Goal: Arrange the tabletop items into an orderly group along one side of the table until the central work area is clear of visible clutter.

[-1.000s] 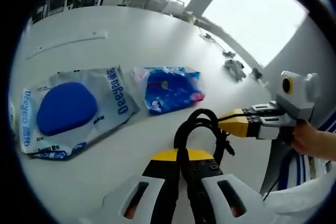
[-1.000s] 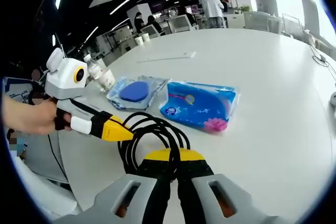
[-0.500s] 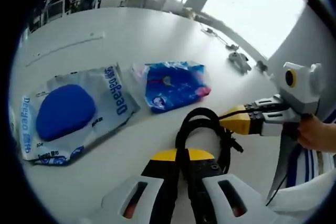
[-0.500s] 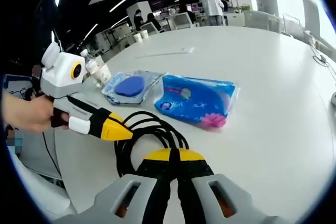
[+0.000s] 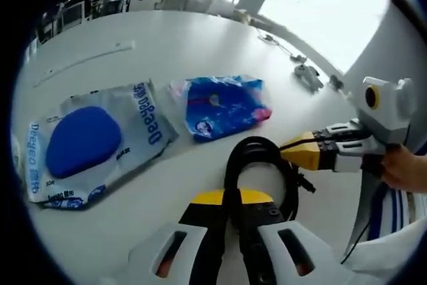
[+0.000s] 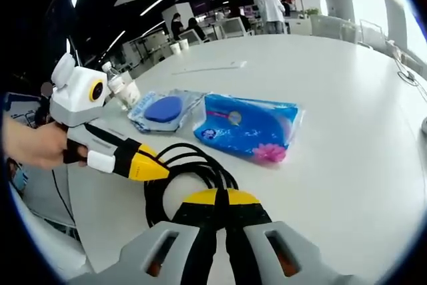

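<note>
A black coiled cable (image 5: 261,165) lies on the white table (image 5: 200,38), and both grippers hold it. My left gripper (image 5: 232,197) is shut on the loop's near side. My right gripper (image 5: 297,153) comes in from the right with its yellow tips pinching the coil's right side. In the right gripper view the cable (image 6: 175,177) loops between my right gripper (image 6: 217,197) and the left gripper (image 6: 155,170). Beyond the cable lie a blue patterned packet (image 5: 220,105) (image 6: 250,128) and a clear bag with a blue pad (image 5: 87,141) (image 6: 165,109).
A thin white strip (image 5: 83,58) (image 6: 207,68) lies farther out on the table. Cups and a bottle (image 6: 123,91) stand near the left edge. Small plugs and wires (image 5: 307,75) lie by the far edge. A hand (image 6: 33,145) holds the left gripper. People stand far back.
Both grippers keep their hold on the cable. The views have shifted slightly, and the coil has spread a little on the table.
</note>
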The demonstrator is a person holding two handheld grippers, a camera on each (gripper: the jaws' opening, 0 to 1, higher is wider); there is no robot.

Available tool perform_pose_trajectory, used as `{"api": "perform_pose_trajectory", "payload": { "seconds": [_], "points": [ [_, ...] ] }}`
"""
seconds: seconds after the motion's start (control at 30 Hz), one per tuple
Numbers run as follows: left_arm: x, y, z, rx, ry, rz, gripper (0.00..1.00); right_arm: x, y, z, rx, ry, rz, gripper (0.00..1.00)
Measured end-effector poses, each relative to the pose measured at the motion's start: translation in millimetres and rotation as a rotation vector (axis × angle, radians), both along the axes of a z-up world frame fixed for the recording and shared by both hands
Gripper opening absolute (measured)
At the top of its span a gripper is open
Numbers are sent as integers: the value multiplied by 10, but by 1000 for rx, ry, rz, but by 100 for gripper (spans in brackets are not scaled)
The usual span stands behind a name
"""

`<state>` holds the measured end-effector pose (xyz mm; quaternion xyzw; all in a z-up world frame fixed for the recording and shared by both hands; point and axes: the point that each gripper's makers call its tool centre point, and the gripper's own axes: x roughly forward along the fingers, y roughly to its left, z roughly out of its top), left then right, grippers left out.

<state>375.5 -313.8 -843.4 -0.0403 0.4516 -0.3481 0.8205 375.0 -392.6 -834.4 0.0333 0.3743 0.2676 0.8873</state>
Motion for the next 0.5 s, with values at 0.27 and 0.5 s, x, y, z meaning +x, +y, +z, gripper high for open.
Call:
{"api": "perform_pose_trajectory", "payload": {
  "seconds": [0.27, 0.5],
  "points": [
    [31, 33, -4, 58, -69, -25, 15, -4, 3, 35, -43, -53, 22, 1],
    [61, 156, 194, 29, -134, 39, 62, 10, 20, 301, -48, -175, 54, 42]
  ]
}}
